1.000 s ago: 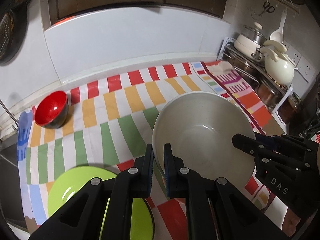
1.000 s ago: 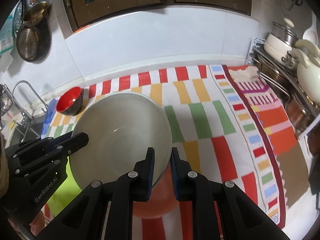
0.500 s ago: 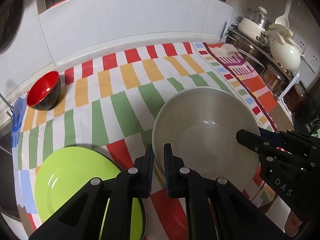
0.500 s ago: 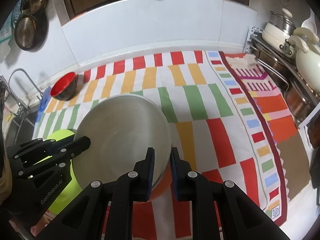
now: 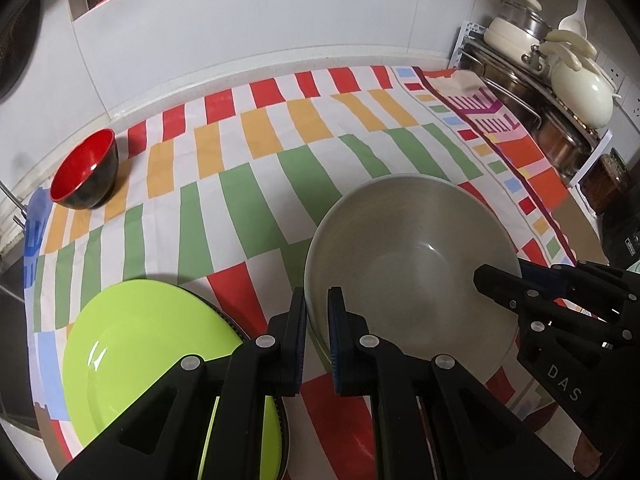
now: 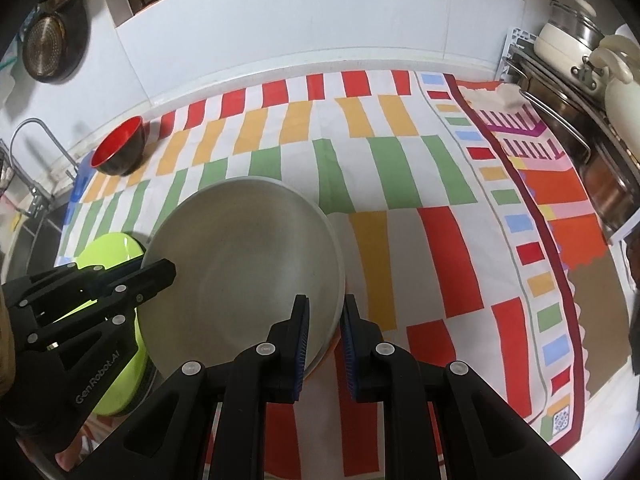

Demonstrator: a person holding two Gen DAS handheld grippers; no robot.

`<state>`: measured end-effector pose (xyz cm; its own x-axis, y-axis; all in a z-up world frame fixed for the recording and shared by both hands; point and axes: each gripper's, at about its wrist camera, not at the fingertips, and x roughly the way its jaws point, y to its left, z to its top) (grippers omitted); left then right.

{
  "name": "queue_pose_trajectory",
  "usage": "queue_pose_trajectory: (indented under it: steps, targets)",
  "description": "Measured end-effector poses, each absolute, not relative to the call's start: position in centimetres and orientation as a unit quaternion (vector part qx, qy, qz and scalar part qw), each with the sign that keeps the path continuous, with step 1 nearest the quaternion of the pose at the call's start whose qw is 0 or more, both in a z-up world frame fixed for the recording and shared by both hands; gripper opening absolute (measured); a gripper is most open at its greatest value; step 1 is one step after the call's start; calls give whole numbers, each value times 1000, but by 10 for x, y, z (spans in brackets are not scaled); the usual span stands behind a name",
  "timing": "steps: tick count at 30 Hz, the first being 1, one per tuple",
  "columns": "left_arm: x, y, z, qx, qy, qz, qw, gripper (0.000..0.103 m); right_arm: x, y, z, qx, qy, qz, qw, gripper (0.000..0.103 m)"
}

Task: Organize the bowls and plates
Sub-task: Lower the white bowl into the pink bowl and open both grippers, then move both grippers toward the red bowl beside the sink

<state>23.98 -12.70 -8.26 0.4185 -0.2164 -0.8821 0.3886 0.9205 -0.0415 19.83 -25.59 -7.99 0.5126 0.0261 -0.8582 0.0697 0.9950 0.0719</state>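
Observation:
A large grey bowl (image 5: 412,256) is held over the striped cloth by both grippers. My left gripper (image 5: 317,300) is shut on its left rim. My right gripper (image 6: 323,308) is shut on its right rim; the same bowl fills the middle of the right wrist view (image 6: 244,264). A lime green plate (image 5: 144,356) lies on a stack at the near left, also visible in the right wrist view (image 6: 116,252). A small red and black bowl (image 5: 85,169) stands at the far left of the cloth, and shows in the right wrist view (image 6: 119,151) too.
The striped cloth (image 5: 280,152) covers the counter. A rack with pots and a cream kettle (image 5: 580,92) stands at the right. A sink tap (image 6: 28,136) is at the far left. A white tiled wall runs along the back.
Both grippers, still holding the grey bowl, have drawn back toward the counter's near edge and risen. The green plate and red bowl have not moved.

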Motion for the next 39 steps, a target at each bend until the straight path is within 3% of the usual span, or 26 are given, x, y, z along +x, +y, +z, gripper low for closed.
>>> queue_pose_trajectory:
  steps: [8, 10, 14, 18, 35, 37, 39]
  targets:
    - [239, -129, -90, 88, 511, -177, 836, 12, 199, -256, -86, 42, 500, -11, 865, 18]
    - [238, -130, -90, 91, 510, -177, 837, 17, 198, -256, -87, 38, 498, -13, 866, 18]
    - [237, -131, -89, 89, 505, -173, 841, 36, 198, -256, -88, 35, 497, -10, 867, 18]
    - [235, -128, -79, 90, 489, -164, 852, 41, 197, -259, -88, 39, 495, -9, 868, 33]
    - [233, -79, -29, 62, 426, -94, 897, 61, 204, -247, -57, 30, 451, 25, 892, 33]
    - [235, -68, -25, 57, 422, -89, 901, 63, 206, -239, -53, 29, 446, 31, 894, 37]
    - [238, -56, -21, 54, 418, -84, 903, 65, 208, -230, -48, 28, 438, 35, 898, 49]
